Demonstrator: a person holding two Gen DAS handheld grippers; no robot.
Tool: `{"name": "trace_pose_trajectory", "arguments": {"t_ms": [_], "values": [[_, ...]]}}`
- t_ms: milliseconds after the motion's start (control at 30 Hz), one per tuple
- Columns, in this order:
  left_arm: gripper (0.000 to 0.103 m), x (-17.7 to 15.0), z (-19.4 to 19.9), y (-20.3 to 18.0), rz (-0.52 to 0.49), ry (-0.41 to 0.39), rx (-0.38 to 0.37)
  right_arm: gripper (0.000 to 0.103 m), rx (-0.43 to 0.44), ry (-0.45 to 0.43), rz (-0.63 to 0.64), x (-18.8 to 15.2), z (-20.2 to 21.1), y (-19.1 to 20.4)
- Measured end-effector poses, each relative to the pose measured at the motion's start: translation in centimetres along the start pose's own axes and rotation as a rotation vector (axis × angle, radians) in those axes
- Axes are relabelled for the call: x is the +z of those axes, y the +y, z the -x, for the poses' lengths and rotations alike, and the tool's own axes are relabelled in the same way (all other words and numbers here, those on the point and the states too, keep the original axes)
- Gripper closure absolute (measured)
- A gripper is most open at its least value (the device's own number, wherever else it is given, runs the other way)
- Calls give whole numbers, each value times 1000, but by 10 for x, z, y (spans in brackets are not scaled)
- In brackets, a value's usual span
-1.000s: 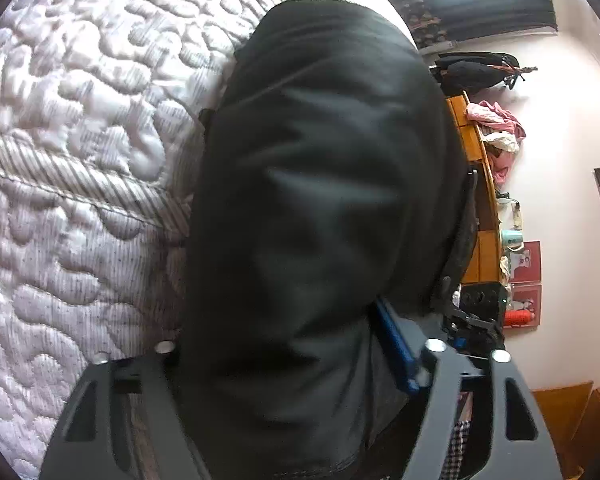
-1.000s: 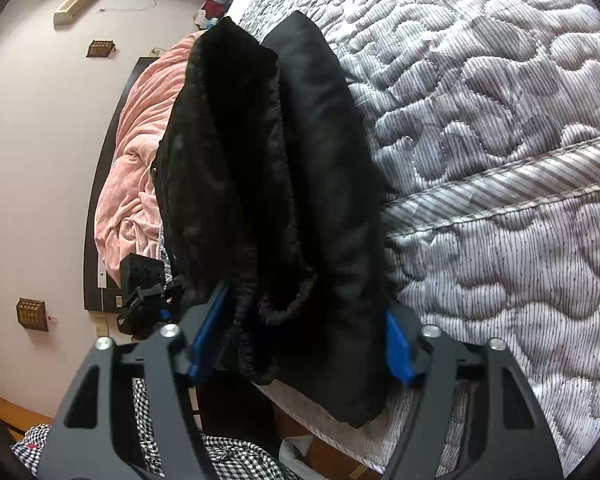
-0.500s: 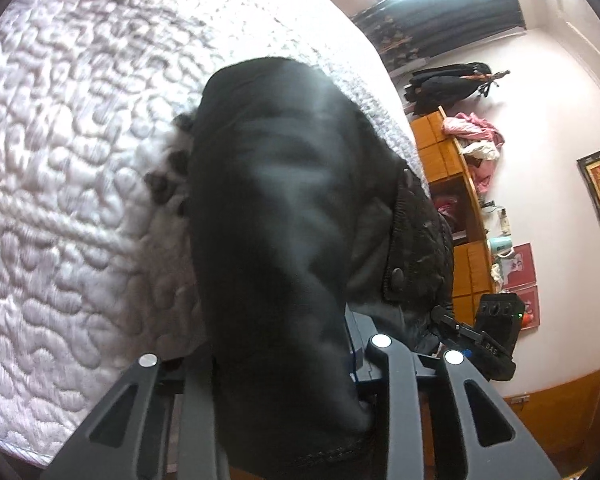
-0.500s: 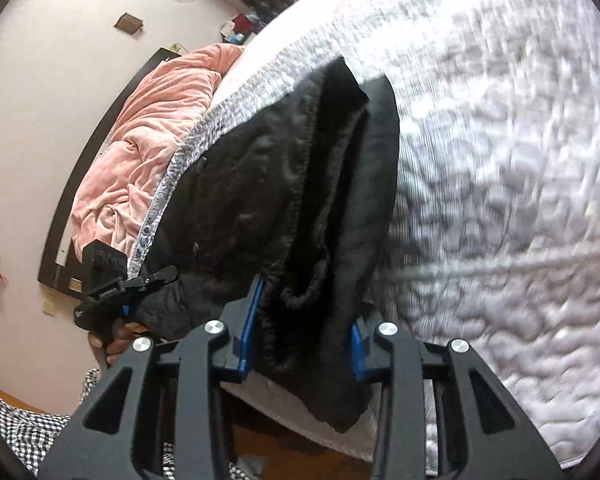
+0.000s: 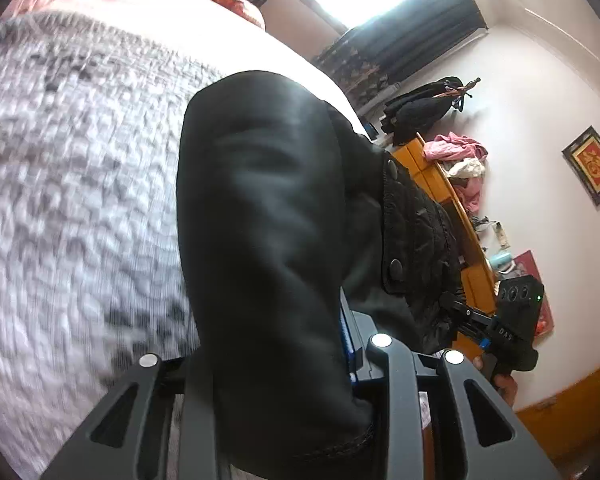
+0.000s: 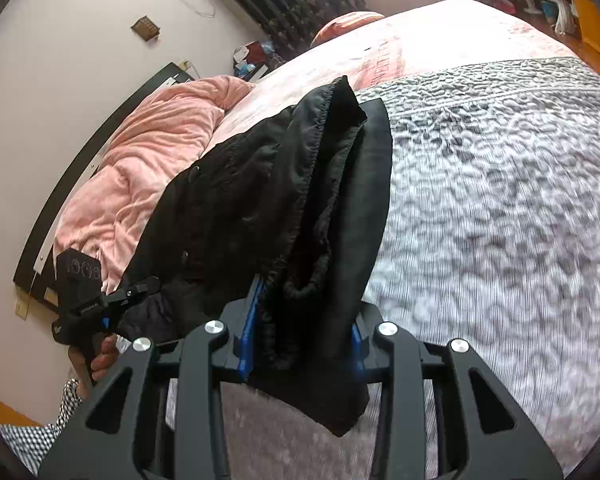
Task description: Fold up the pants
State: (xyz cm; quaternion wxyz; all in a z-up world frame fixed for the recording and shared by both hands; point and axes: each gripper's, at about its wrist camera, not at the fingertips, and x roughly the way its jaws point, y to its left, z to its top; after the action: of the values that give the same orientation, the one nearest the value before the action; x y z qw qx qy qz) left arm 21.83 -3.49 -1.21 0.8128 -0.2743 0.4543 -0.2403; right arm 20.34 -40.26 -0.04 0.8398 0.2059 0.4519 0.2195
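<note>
Pants: black padded pants [image 5: 268,232] with snap buttons, bunched, lifted above grey-white quilted bedspread [image 6: 500,200].
Left tongs [image 5: 276,360]: clamped on pants.
Right tongs [image 6: 304,336]: clamped on pants.
Writing: none legible.

Two wrist fisheyes, each looking forward and down along its own dark gripper fingers

The left wrist view sits very close behind the black fabric pants [image 5: 268,240], facing the grey-white quilted bedspread [image 5: 80,200] and a white wall beyond — the right wrist view, just as near, faces the same pants [image 6: 300,208] and bedspread [image 6: 500,200] from the opposite side; each catches the other gripper at its edge.
</note>
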Motion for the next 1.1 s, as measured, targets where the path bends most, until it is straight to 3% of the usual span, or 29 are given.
{"name": "trace_pose_trajectory", "arguments": {"t_ms": [233, 533, 700, 767, 900, 1000, 1100], "values": [[72, 37, -44, 21, -14, 17, 67, 68, -21, 42, -51, 35, -53, -38], [68, 31, -86, 46, -15, 50, 109, 65, -19, 98, -147, 30, -100, -89], [58, 19, -89, 63, -11, 60, 104, 48, -27, 106, -186, 16, -106, -104], [50, 16, -88, 67, -26, 64, 120, 28, -30, 98, -206, 11, -102, -108], [35, 17, -84, 59, -89, 69, 190, 23, 5, 99, -241, 3, -94, -115], [24, 14, -76, 54, -139, 49, 263, 18, -28, 70, -243, -5, -76, -114], [21, 7, -60, 53, -171, 17, 351, 14, -98, 35, -232, -14, -55, -110]]}}
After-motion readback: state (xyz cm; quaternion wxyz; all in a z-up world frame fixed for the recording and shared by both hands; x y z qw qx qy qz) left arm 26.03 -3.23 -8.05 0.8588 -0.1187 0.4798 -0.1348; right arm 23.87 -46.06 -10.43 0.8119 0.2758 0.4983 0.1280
